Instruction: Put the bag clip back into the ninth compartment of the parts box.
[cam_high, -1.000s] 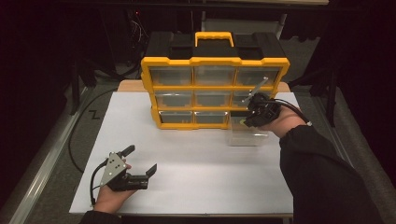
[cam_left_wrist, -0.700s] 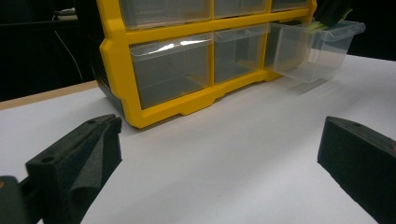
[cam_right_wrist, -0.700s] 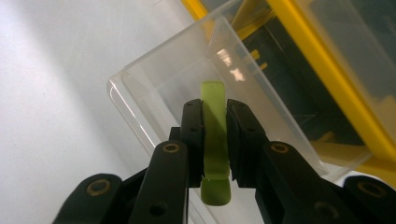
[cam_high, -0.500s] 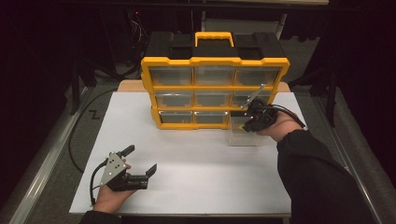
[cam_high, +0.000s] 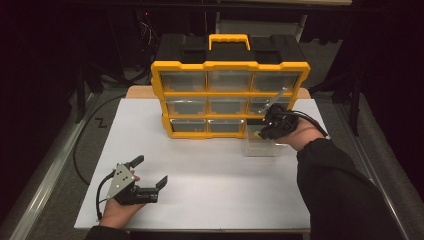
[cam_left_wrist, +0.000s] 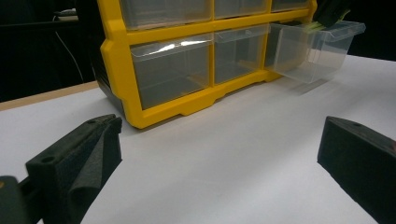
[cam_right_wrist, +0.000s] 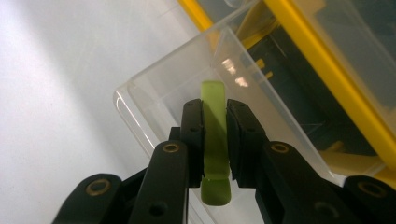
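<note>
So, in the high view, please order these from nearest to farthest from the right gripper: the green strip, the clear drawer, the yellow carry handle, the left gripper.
1. green strip, clamped in the right gripper.
2. clear drawer, pulled out just below it.
3. yellow carry handle, on top of the organizer, behind.
4. left gripper, at the table's near left.

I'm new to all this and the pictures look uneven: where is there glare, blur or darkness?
High view: the white table is lit, the surroundings nearly black. Left gripper view: glare streaks a clear drawer of the yellow organizer. Right gripper view: the green strip is sharp, the pulled-out drawer soft.
</note>
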